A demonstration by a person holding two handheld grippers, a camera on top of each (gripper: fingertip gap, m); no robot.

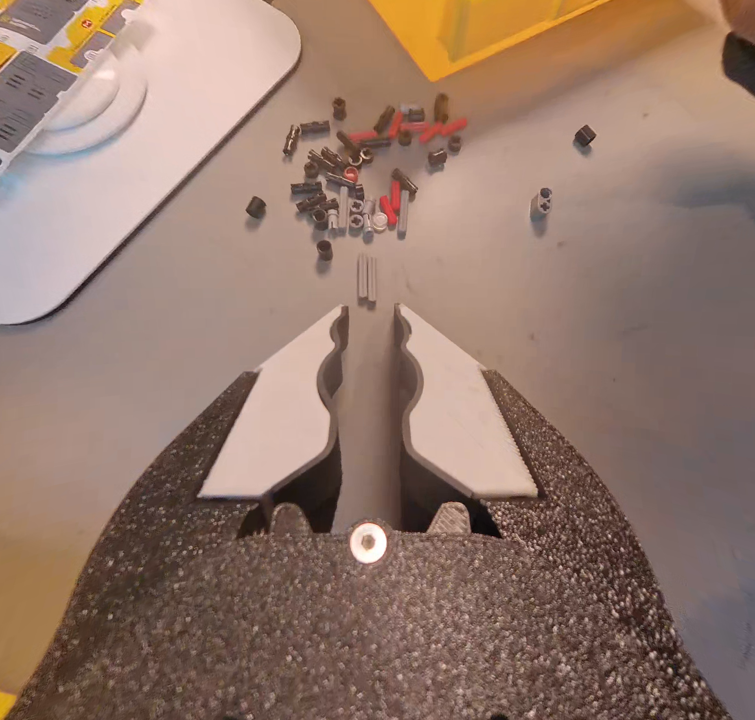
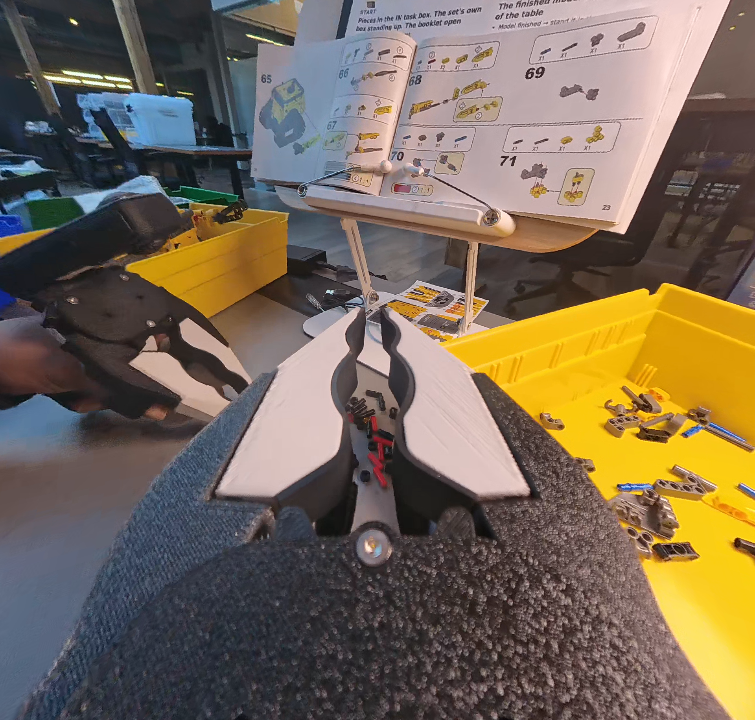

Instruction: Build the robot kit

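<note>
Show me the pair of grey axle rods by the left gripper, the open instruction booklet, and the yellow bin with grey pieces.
grey axle rods [image 1: 367, 279], left wrist view, mid-length.
instruction booklet [image 2: 543, 103], right wrist view, right-hand page.
yellow bin [image 2: 572, 344], right wrist view, far rim.

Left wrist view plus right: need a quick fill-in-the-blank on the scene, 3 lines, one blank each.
1. The pair of grey axles lies just ahead of the left gripper, whose jaws are ____.
2. The scattered pins on the table are black, grey and ____.
3. The open booklet rests on a ____.

Missing words: open; red; stand
</note>
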